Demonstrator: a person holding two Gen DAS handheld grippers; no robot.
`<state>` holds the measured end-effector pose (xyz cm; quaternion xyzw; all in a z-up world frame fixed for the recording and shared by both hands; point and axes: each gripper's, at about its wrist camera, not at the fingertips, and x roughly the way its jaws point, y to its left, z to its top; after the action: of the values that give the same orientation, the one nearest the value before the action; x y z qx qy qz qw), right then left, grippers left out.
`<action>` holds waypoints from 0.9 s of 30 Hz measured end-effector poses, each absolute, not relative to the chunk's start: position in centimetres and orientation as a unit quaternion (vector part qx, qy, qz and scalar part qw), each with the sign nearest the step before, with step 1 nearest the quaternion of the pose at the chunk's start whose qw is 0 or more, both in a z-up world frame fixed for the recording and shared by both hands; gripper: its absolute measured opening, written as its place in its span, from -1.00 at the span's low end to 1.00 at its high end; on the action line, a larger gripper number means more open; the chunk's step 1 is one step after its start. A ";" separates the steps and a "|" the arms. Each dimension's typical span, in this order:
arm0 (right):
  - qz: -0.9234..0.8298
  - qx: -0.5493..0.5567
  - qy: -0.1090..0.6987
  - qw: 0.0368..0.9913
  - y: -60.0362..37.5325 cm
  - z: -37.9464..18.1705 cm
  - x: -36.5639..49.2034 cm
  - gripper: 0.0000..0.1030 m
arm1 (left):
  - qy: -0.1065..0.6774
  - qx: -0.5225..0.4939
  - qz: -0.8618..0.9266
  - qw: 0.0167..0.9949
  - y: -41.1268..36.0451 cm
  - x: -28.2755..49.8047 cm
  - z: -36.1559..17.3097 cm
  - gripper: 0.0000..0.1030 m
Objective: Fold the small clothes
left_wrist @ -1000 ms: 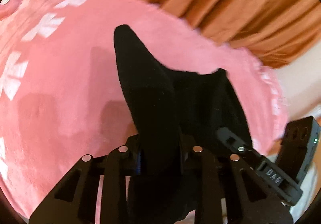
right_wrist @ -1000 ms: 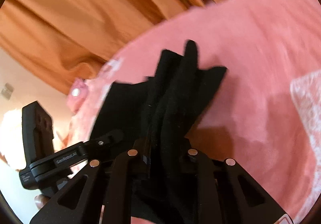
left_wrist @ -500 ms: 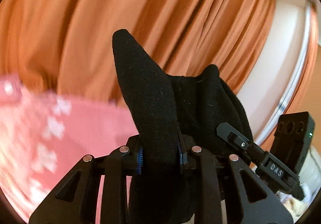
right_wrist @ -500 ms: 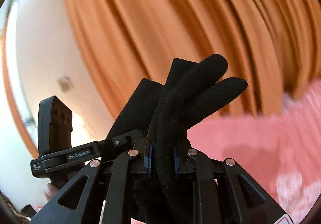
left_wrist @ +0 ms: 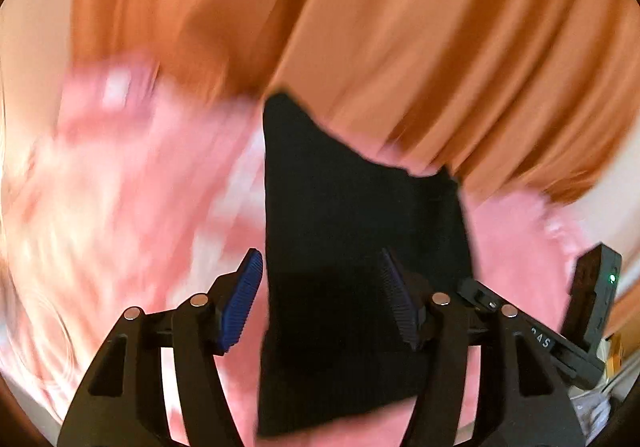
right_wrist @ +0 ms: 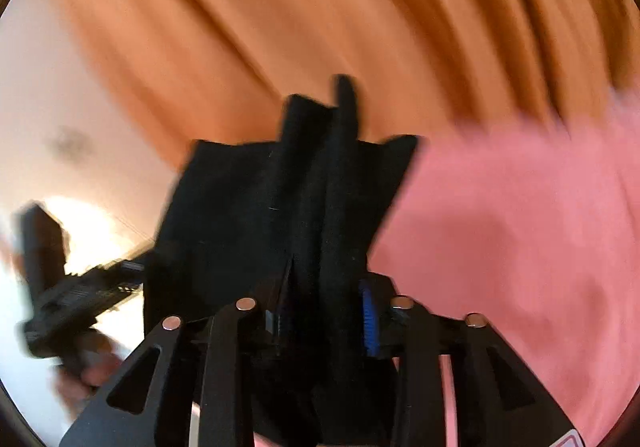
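Between the blue pads of my left gripper (left_wrist: 322, 297) stands a black cloth (left_wrist: 360, 247), a small dark garment of thick soft fabric. My left jaws are opening now: the pad at 9 o'clock is clearly apart from the cloth, with pink showing in the gap, and the pad at 3 o'clock lies just beside the fabric or against it, I cannot tell which. From my left wrist view the cloth rises toward 12 o'clock and ends in a pointed corner, and its lower edge hangs down at 6 o'clock between my fingers.

My right gripper (right_wrist: 326, 317) has the same black cloth (right_wrist: 280, 207) between its pads, here gathered in several upright folds. These jaws are opening too, but the gap is narrow and the folds fill it fully, so the pads seem to touch the fabric on both sides.

Under the cloth is a pink blanket (right_wrist: 520, 227) with pale patterns, very blurred in my left view. An orange curtain (left_wrist: 400, 27) fills the background from 10 to 2 o'clock. At 8 o'clock in my right wrist view I see my other tool, blurred, with a hand (right_wrist: 86, 375) below it
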<state>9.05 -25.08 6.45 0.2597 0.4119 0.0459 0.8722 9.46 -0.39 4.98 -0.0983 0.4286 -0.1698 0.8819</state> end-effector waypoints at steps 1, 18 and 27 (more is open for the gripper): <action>0.037 0.275 0.434 0.857 -25.3 3.4 8.2 -0.43 | 0.457 -0.104 -0.156 0.870 0.0 9.9 2.6 0.06; 0.102 0.263 0.453 0.846 -24.3 -1.4 15.4 -0.69 | 0.488 -0.176 -0.168 0.838 0.0 16.6 -6.4 -0.34; 0.061 0.255 0.459 0.849 -26.4 -1.9 15.7 -0.70 | 0.466 -0.127 -0.180 0.857 -2.0 17.3 -5.4 -0.47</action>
<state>15.75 -26.45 -1.88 0.2548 0.4586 0.0612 0.8491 17.32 -1.99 -5.44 -0.1266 0.4662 -0.1805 0.8568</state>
